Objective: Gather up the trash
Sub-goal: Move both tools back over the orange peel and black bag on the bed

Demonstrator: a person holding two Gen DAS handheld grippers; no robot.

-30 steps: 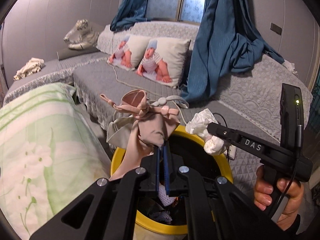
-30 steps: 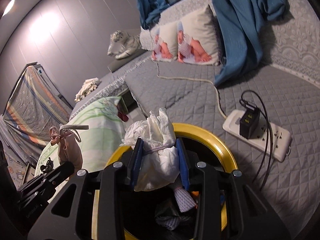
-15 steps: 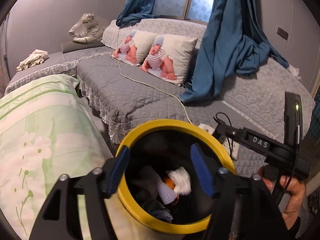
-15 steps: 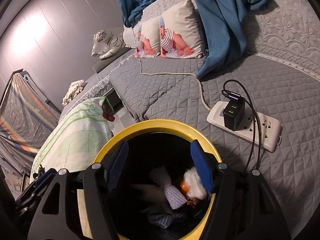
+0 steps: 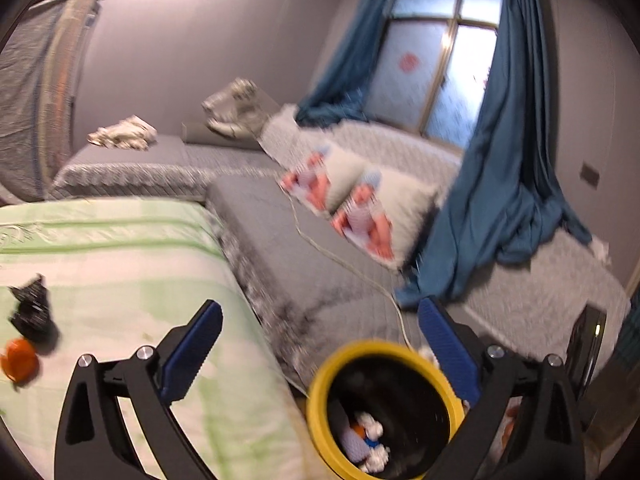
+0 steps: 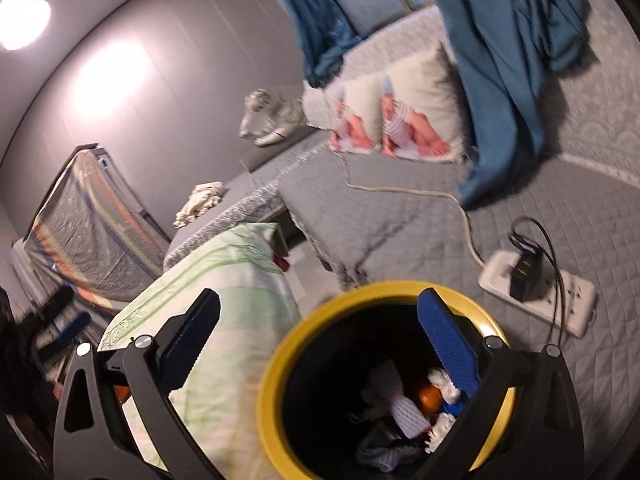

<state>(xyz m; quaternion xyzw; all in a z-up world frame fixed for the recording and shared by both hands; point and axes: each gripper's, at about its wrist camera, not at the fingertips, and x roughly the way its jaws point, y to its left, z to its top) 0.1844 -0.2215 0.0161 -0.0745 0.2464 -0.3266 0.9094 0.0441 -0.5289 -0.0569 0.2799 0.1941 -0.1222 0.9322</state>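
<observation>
A black bin with a yellow rim (image 5: pixel 320 392) (image 6: pixel 280 364) stands between the green-striped bedding and the grey sofa. Inside it lie white tissue (image 5: pixel 370 428), a pale striped cloth (image 6: pixel 408 412) and something orange (image 6: pixel 430 396). My left gripper (image 5: pixel 320 344) is open and empty above the bin's left side. My right gripper (image 6: pixel 318 340) is open and empty over the bin. On the green bedding (image 5: pixel 120 272) lie a crumpled black piece (image 5: pixel 32 312) and an orange piece (image 5: pixel 18 364) at far left.
A white power strip (image 6: pixel 536 292) with a black charger and cords lies on the grey quilted sofa (image 6: pixel 400 216) right of the bin. Baby-print pillows (image 5: pixel 360 204), blue curtains (image 5: pixel 504 184) and a plush tiger (image 6: pixel 272 120) sit behind. A covered rack (image 6: pixel 80 216) stands at left.
Both grippers opened and dropped their loads, the beige cloth and the white tissue, into the bin. Since then both have swung left and up, the left one toward the green bedding.
</observation>
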